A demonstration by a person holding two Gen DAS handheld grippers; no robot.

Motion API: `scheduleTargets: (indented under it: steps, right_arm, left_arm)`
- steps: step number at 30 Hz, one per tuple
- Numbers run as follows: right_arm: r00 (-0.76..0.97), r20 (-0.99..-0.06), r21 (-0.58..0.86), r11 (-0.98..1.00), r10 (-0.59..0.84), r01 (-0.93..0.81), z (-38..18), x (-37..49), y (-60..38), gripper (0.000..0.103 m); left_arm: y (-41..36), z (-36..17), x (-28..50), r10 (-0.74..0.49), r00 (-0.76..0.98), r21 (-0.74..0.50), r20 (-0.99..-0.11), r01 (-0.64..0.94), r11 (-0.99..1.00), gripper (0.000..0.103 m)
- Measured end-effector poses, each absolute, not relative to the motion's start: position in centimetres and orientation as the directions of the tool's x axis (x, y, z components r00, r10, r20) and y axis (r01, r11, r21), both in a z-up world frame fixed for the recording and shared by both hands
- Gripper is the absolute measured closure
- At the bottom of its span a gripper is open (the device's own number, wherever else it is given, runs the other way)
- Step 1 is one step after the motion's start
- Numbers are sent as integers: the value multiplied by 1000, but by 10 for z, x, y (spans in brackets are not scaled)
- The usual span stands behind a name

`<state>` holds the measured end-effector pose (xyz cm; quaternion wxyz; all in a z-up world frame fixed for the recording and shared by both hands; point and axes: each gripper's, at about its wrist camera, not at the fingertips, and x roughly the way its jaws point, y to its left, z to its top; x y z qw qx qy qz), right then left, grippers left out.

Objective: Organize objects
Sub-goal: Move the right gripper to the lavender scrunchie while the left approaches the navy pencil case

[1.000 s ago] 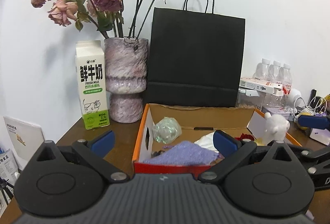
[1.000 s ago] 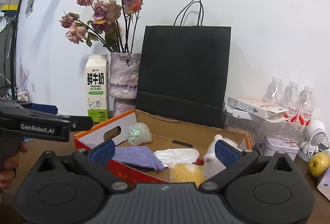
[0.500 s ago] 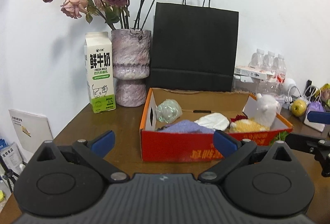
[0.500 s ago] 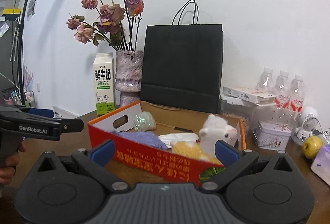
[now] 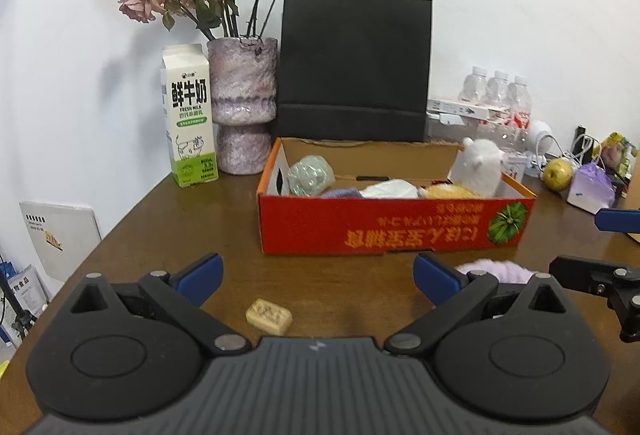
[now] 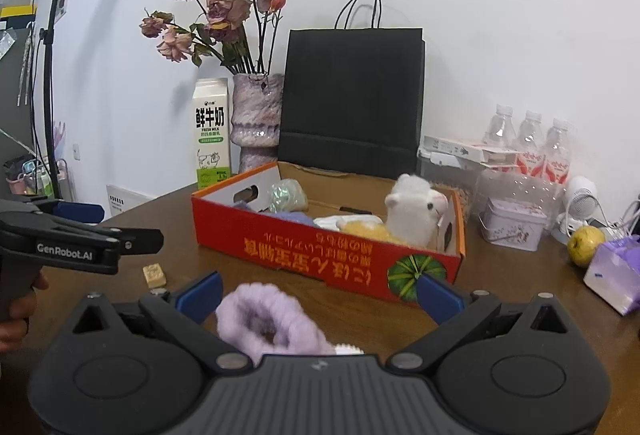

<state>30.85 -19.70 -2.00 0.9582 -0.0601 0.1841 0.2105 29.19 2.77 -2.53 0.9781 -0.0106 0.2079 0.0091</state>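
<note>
A red cardboard box [image 5: 396, 231] [image 6: 320, 251] stands open on the brown table. It holds a white alpaca plush [image 5: 482, 165] [image 6: 416, 207], a yellow plush, white and purple cloths and a shiny wrapped ball [image 5: 310, 175]. In front of it lie a small beige tile [image 5: 269, 316] [image 6: 154, 275] and a fluffy purple scrunchie [image 5: 496, 271] [image 6: 272, 319]. My left gripper [image 5: 318, 275] [image 6: 128, 225] is open above the tile. My right gripper [image 6: 320, 293] [image 5: 578, 243] is open over the scrunchie, which lies between its fingers, not gripped.
Behind the box are a milk carton [image 5: 188, 119], a vase of dried roses [image 5: 242, 107] and a black paper bag [image 5: 354, 63]. At the right stand water bottles [image 6: 528, 147], a tin [image 6: 512, 225], an apple [image 6: 584, 245] and a purple pack [image 6: 616, 275]. The table edge runs along the left.
Both grippers have drawn back from the box and dropped toward the table. The tile and the scrunchie have come into view in front of the box.
</note>
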Motion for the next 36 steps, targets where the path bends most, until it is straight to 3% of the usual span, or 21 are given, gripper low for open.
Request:
scheduleTargets:
  steps: [18,36]
  right_arm:
    - [854,-412,-18,935,316,-355,-42,250,-226,0]
    - [879,-392,-10,954,273,-301,-53,228,-250,0]
  left_arm:
    - [-1,-38,242,-49,878,-34,-477,38,999,0]
    - [-24,-55,242,-41,797,-18,-602,37,999,0]
